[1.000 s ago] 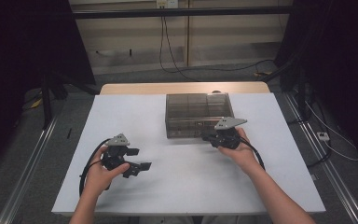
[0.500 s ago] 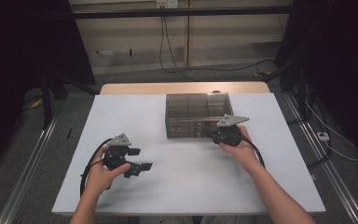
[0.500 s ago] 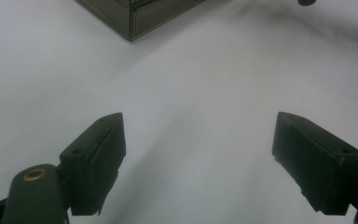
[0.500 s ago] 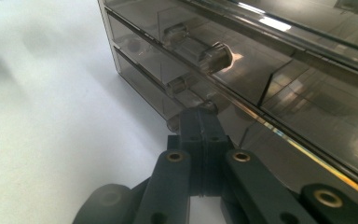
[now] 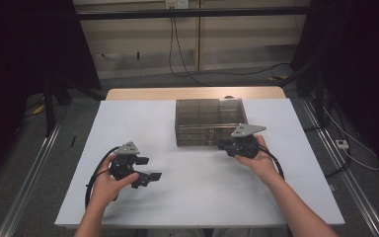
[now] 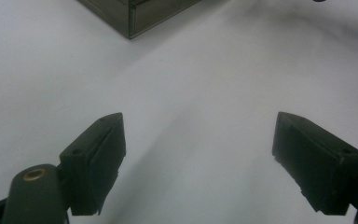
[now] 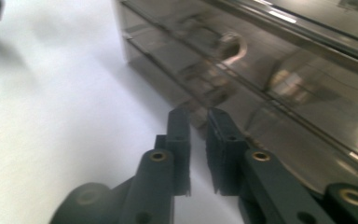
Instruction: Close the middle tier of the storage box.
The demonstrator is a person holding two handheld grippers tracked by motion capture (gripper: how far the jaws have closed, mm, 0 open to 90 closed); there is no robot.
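A smoky see-through drawer box (image 5: 209, 118) stands at the middle back of the white table (image 5: 202, 197). My right gripper (image 5: 223, 145), held in the person's right hand, sits at the box's front face near its right end. In the right gripper view its jaws (image 7: 198, 126) stand almost together with a thin gap and nothing between them, just short of the lower drawers (image 7: 261, 70). My left gripper (image 5: 149, 169) rests low over the table at the front left. Its jaws are wide open (image 6: 200, 140) over bare white surface, with a corner of the box (image 6: 130, 14) far ahead.
Both forearms come in from the table's near edge. A black cable (image 5: 94, 177) loops from the left gripper toward that edge. Behind the table runs a wooden strip (image 5: 192, 93), with dark floor, cables and stands around.
The right gripper has drifted slightly to the right along the box's front. The left gripper has stayed where it was, still open.
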